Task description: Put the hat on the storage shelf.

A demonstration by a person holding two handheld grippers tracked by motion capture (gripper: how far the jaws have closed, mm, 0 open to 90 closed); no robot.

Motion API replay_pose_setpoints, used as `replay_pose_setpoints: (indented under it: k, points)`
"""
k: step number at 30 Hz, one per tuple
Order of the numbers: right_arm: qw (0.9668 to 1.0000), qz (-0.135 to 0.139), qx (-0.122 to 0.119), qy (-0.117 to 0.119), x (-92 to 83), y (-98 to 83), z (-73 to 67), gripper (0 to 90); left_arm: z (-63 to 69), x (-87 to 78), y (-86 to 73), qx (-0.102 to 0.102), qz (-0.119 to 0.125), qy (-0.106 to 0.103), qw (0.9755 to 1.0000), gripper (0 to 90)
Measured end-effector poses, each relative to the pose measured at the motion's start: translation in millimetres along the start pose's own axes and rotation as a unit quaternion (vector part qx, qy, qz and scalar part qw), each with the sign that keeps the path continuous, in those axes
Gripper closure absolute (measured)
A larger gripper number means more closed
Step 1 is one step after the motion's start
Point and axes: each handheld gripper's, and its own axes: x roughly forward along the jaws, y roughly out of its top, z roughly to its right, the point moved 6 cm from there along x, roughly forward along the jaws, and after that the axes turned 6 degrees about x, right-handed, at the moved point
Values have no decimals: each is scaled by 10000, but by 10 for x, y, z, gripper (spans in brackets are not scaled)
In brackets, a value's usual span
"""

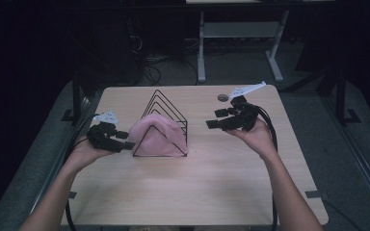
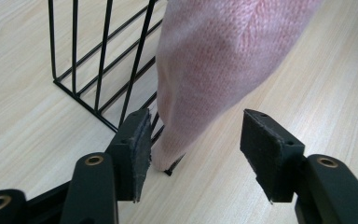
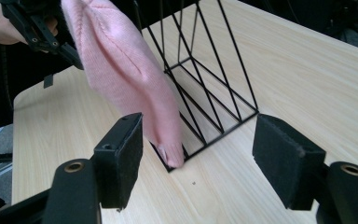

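A pale wood-grain table [image 1: 207,183] carries a black wire rack of nested triangular frames [image 1: 166,103], standing a little left of the table's centre. A pink knitted cloth [image 1: 154,137] is draped over the rack's nearest frame, its lower edge reaching down to the table at the rack's front corners.

The left hand-held gripper [image 1: 125,139] sits at about 9 o'clock from the rack, held in the person's left hand [image 1: 84,154] just beside the cloth's left edge. In the left gripper view its jaws stand wide apart with nothing between them; the cloth's bottom corner [image 2: 168,158] and the rack's wire foot lie just ahead of the gap, apart from both pads.

The right hand-held gripper [image 1: 217,119] hovers at about 3 o'clock from the rack, well apart from it, in the right hand [image 1: 257,137]. Its jaws are also spread wide and empty.

A small dark round object [image 1: 222,97], too small to identify, lies near the table's far edge at roughly 1 o'clock from the rack. The near half of the table and the whole right-hand side are bare, leaving open room toward 6 o'clock and 4 o'clock. The floor beyond the table's edges is dim.
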Motion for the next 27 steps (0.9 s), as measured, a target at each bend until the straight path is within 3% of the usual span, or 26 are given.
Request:
replay_pose_setpoints:
  k: [8, 12, 20, 27]
  points:
    - [9997, 18, 131, -183, -170, -164, 120, 312, -3, -19, -38, -98, -21, -6, 9999, 387]
    - [9992, -10, 272, -284, -248, -282, 189, 293, 13, -30, -51, -49, -47, 20, 10000, 379]
    - [9982, 28, 504, -315, -352, -500, 294, 276, 18, -23, -91, -188, -12, -15, 9998, 357]
    - [9971, 16, 670, -358, -418, -665, 354, 268, 25, -29, -168, -176, -95, -13, 9998, 335]
